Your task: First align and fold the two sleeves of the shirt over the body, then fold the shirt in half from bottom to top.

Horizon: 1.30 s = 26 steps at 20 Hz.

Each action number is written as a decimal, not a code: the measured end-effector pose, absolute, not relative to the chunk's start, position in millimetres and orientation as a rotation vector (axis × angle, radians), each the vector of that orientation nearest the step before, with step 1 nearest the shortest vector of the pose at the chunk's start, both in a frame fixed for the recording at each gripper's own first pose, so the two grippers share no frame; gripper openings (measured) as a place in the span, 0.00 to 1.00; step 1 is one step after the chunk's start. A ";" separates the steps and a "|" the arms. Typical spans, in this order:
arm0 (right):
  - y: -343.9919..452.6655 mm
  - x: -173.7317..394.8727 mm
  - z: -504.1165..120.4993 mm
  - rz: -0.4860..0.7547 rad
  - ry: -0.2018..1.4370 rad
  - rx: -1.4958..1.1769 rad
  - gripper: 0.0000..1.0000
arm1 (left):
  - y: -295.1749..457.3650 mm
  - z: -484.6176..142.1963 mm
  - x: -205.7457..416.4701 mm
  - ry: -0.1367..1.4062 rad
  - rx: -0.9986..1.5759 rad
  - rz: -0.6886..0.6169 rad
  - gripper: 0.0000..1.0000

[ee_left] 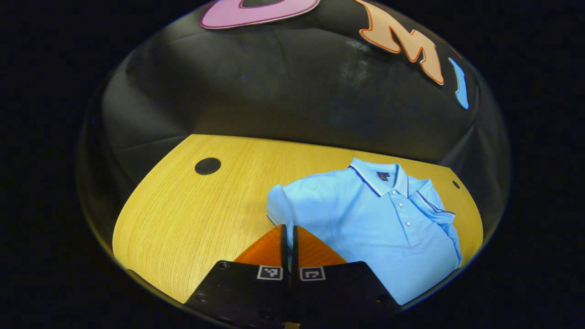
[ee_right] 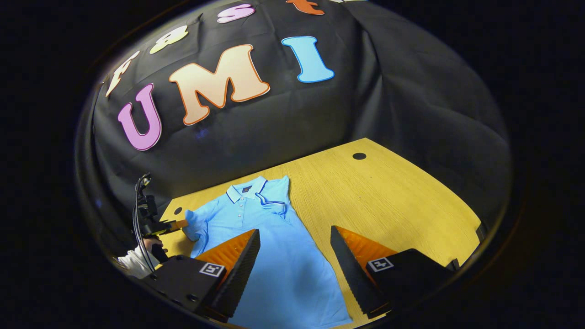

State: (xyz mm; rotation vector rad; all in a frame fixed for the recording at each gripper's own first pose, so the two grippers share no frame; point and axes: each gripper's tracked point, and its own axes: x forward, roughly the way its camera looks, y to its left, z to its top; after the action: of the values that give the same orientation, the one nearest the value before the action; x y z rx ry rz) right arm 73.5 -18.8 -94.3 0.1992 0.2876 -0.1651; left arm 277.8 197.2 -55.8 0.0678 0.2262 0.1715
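Shirt (ee_left: 365, 219) on the surface (ee_left: 192, 214), hem cut off

We see left gripper (ee_left: 289, 233) pressed together at the sleeve (ee_left: 279, 205), grip unclear; right gripper (ee_right: 295, 246) spread.

No legible text (collar tag (ee_left: 383, 175) unreadable).

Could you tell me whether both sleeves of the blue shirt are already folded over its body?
Only one is. One sleeve lies folded across the chest of the shirt, while the other sleeve is spread on the table, at the left gripper.
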 end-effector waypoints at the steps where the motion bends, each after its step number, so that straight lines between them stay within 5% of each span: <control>1: -18.0 71.9 -94.3 -0.164 0.283 0.206 0.97 | 182.9 -46.9 283.5 0.207 0.088 0.151 0.00; 10: -23.7 43.9 -112.7 -0.189 0.311 0.195 0.97 | 16.7 -65.9 349.7 0.234 0.189 -0.121 0.00; 12: -25.5 39.5 -119.5 -0.199 0.321 0.185 0.97 | -3.8 -75.5 348.8 0.264 0.184 -0.163 0.22; 15: -26.9 33.6 -127.3 -0.205 0.327 0.181 0.97 | -7.7 -71.2 340.1 0.242 0.158 -0.157 0.84; 17: -26.8 25.4 -134.1 -0.206 0.329 0.174 0.97 | 0.6 -66.1 327.6 0.228 0.149 -0.139 1.00; 26: -20.9 -6.5 -163.8 -0.123 0.353 0.142 0.97 | 58.8 -46.3 178.6 0.147 0.144 -0.001 0.96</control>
State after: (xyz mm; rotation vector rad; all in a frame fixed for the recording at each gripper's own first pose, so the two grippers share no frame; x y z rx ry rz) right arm -6.5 -20.9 -163.8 0.1420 0.3528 -0.1235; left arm 178.6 58.8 -46.3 0.1435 0.1471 -0.0014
